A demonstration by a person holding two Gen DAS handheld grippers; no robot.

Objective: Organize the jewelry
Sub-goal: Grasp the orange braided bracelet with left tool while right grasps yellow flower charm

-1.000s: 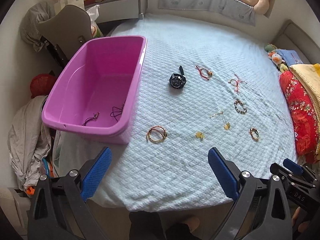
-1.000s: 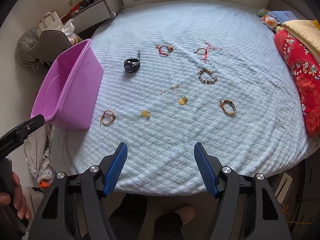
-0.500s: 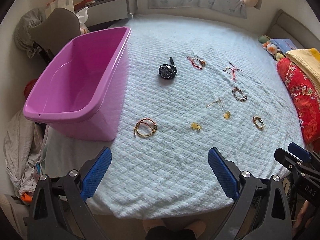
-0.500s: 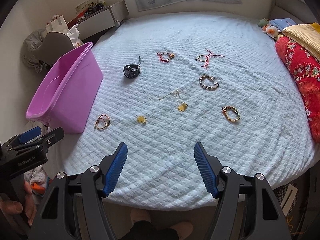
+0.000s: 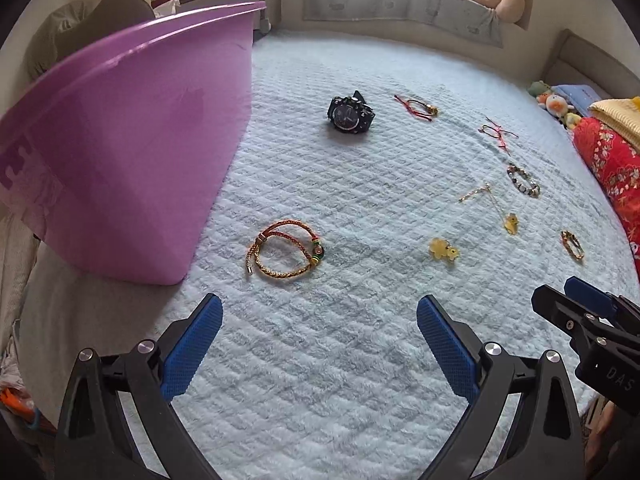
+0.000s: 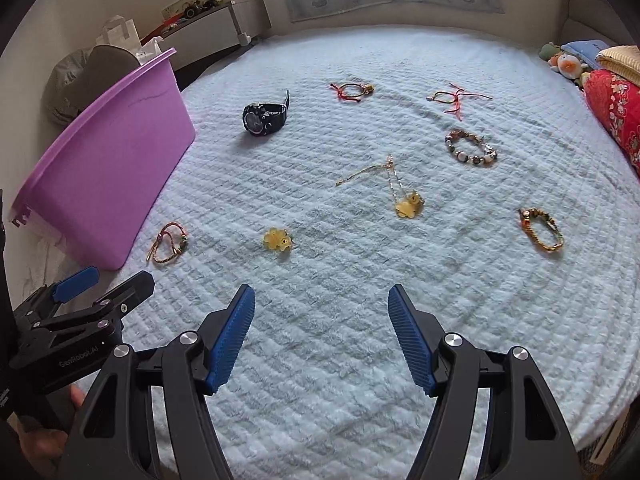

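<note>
Jewelry lies spread on a light blue bed cover. A braided red-gold bracelet (image 5: 286, 255) lies just ahead of my open, empty left gripper (image 5: 320, 312), beside the purple bin (image 5: 120, 152). A yellow charm (image 5: 443, 250), a gold necklace with a yellow pendant (image 6: 406, 204), a black watch (image 5: 351, 114), a beaded bracelet (image 6: 472, 152), two red-cord bracelets (image 6: 352, 91) (image 6: 452, 100) and a woven bracelet (image 6: 542, 232) lie farther out. My right gripper (image 6: 322, 308) is open and empty, low over the bed's front, with the yellow charm (image 6: 277, 239) ahead of it.
The purple bin (image 6: 108, 168) stands at the bed's left edge; its inside is hidden. A red quilt (image 5: 612, 160) and soft toys (image 6: 564, 62) line the right side. A chair with clothes (image 6: 80, 76) and a desk (image 6: 208, 28) stand beyond the bin.
Both grippers have dropped lower and moved forward over the bed, closer to the jewelry. The bin's inside is no longer visible. Both stay open.
</note>
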